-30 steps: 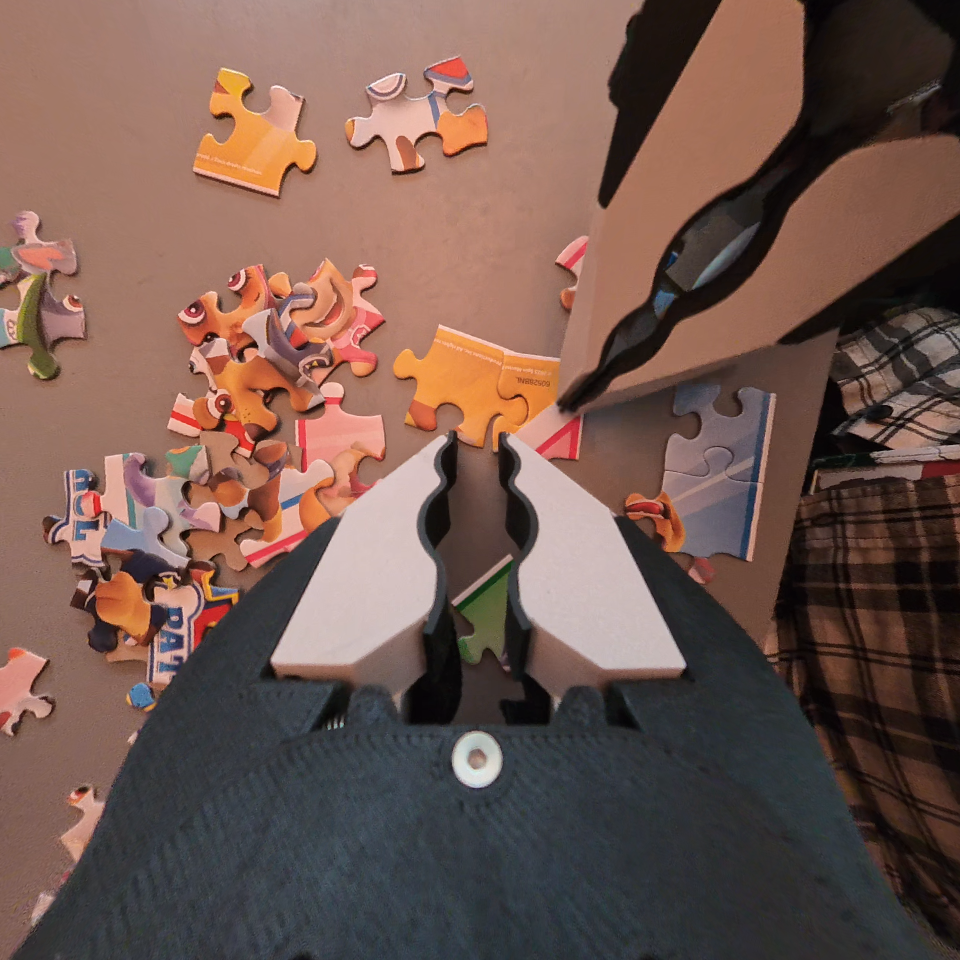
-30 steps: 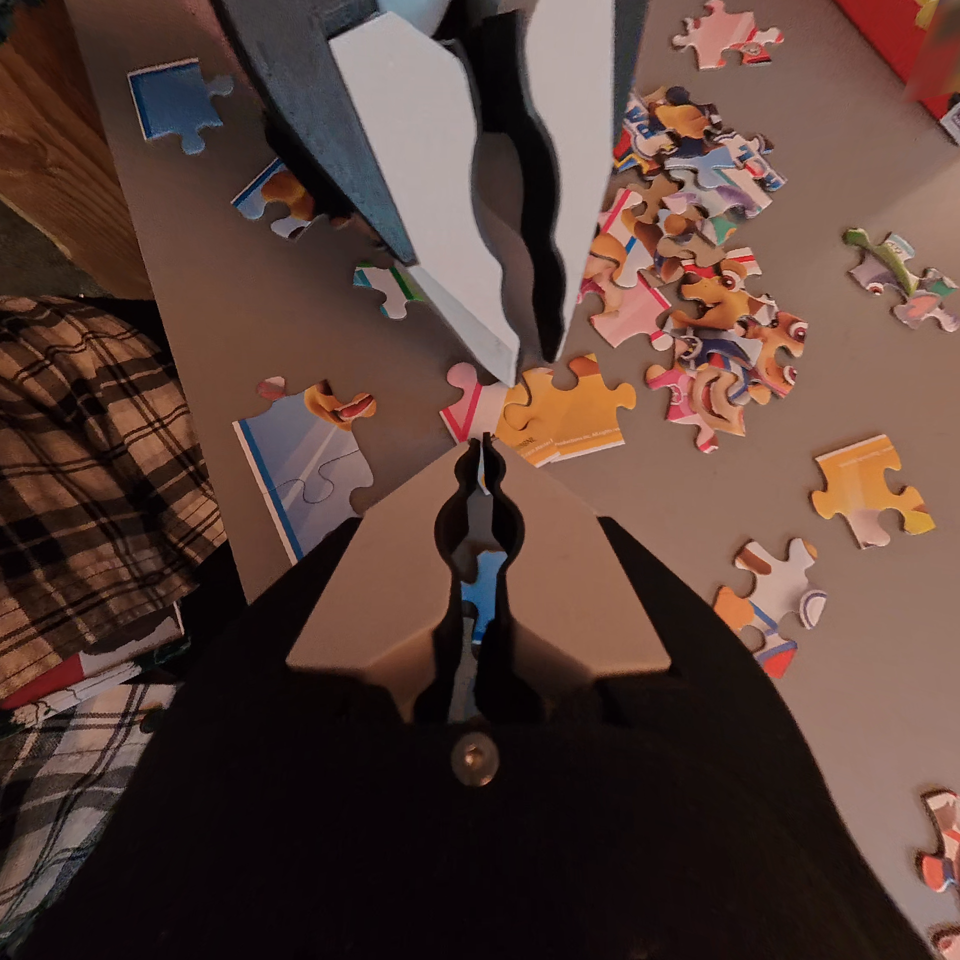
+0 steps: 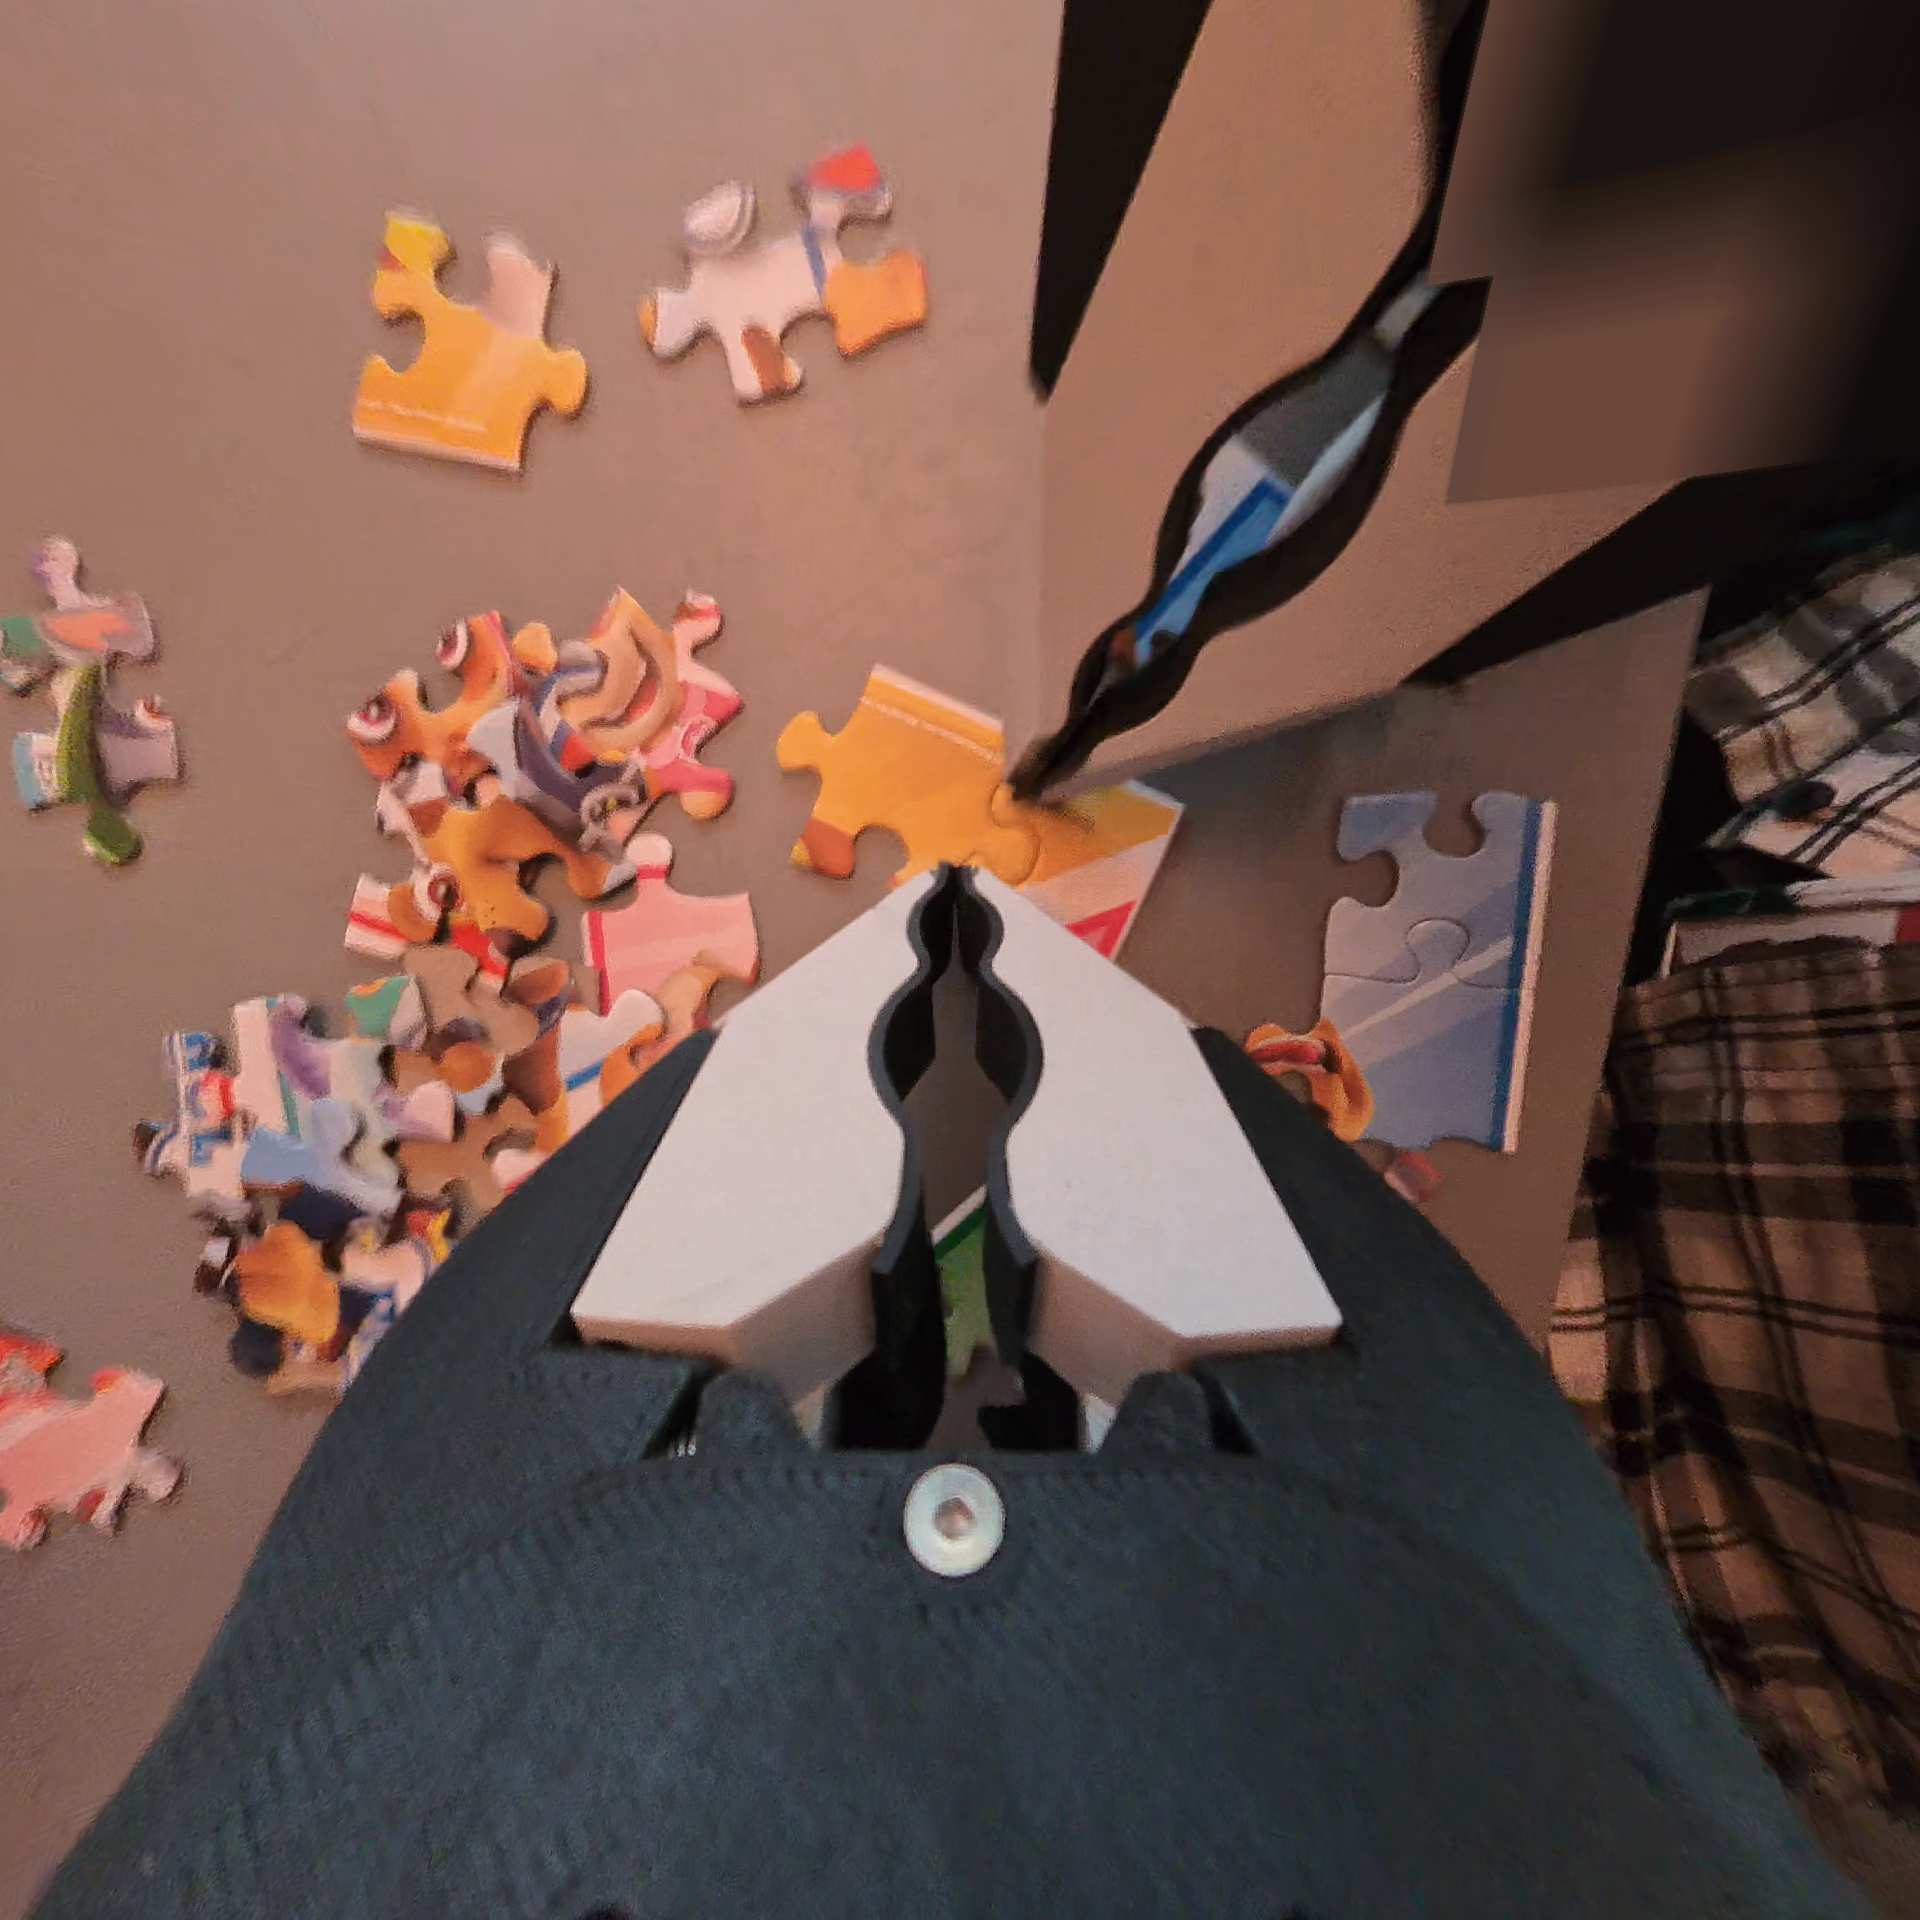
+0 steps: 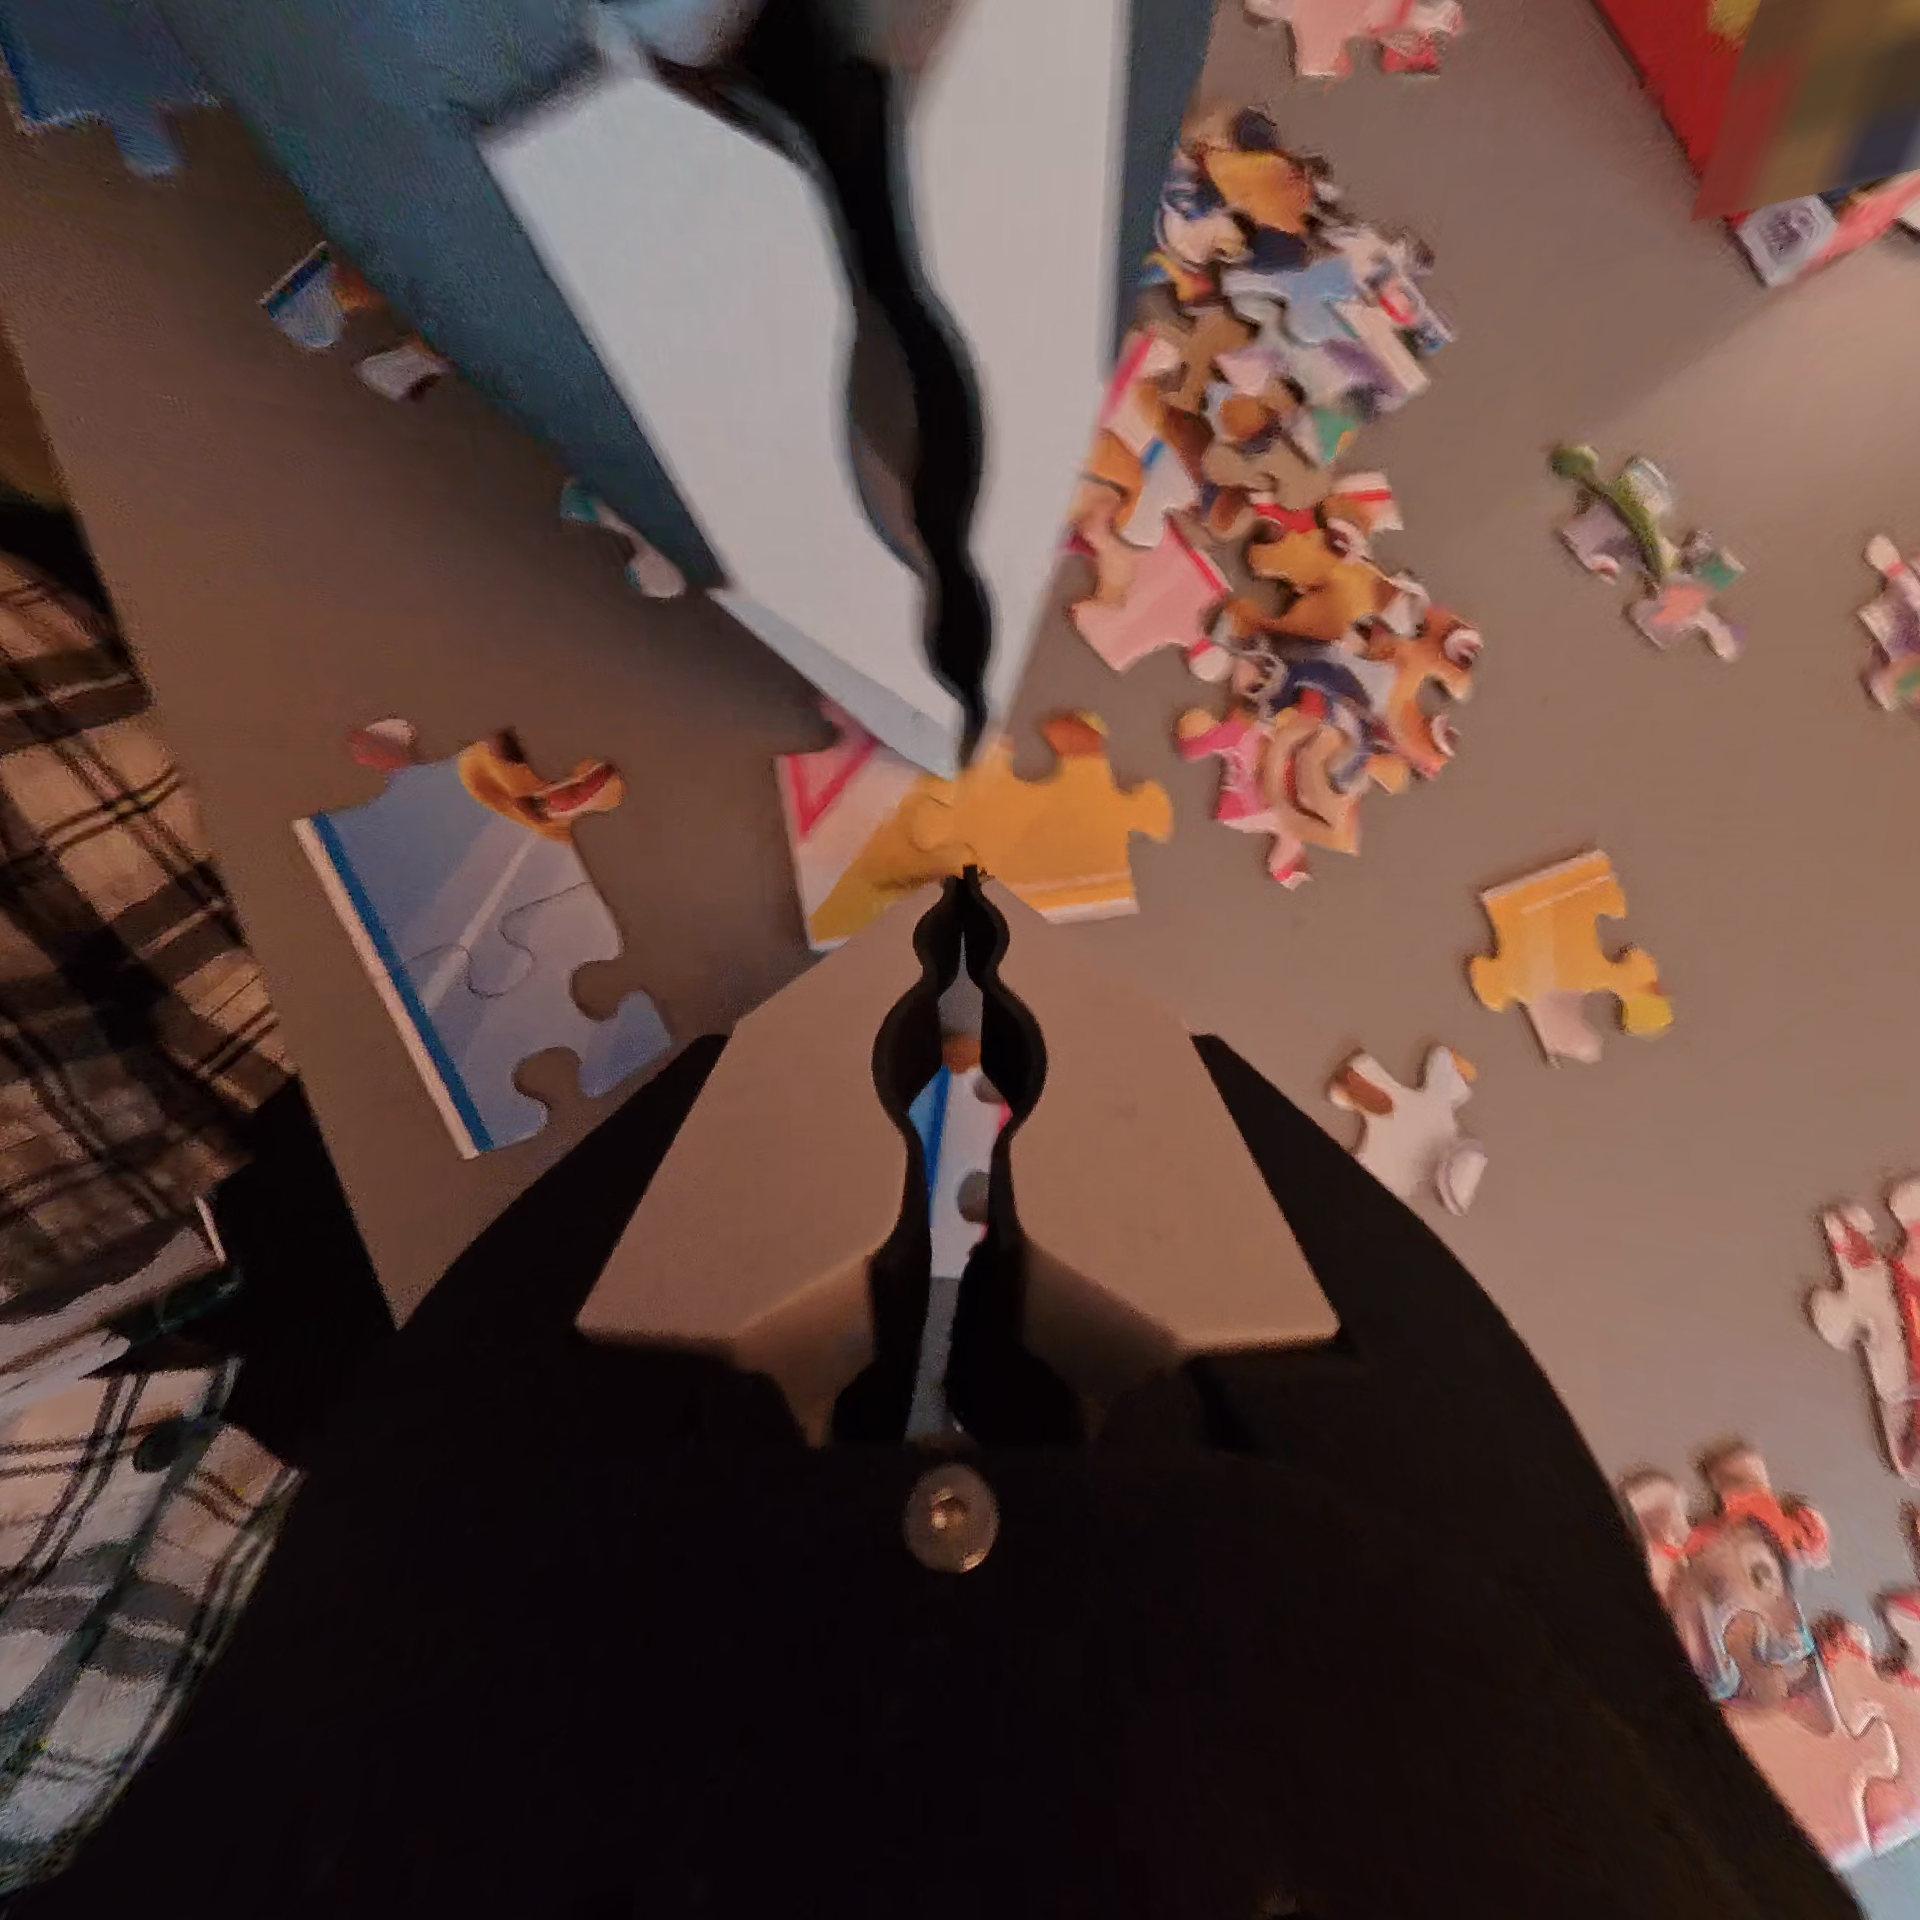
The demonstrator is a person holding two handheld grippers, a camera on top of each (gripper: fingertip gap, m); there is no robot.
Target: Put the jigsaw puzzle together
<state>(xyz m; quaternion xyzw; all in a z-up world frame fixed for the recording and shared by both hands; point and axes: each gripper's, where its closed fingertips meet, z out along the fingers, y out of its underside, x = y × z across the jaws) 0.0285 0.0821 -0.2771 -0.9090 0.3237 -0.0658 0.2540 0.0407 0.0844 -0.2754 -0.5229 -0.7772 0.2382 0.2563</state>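
Note:
Two joined orange puzzle pieces (image 3: 904,769) lie on the grey table (image 3: 883,520), locked to a white corner piece with a red triangle (image 3: 1101,883). My left gripper (image 3: 956,878) is shut, with its tips at the near edge of the orange pieces. My right gripper (image 3: 1023,795) comes down from the upper right, shut, with its tips on the joint between the pieces. In the right wrist view my right gripper (image 4: 968,878) meets the orange pieces (image 4: 1049,821) from one side and the left gripper (image 4: 971,743) from the other. Neither gripper visibly holds a piece.
A pile of loose pieces (image 3: 520,831) lies to the left, with a single orange piece (image 3: 457,364) and a white-orange piece (image 3: 779,291) beyond it. A joined blue pair (image 3: 1444,987) sits near the table's right edge, next to plaid cloth (image 3: 1766,1143). A red box (image 4: 1704,94) stands far off. Less than 4 cm separates the two grippers' tips.
My left gripper has closed from slightly open and moved forward to the orange pieces. My right gripper's tips have shifted onto the joint of the orange pieces.

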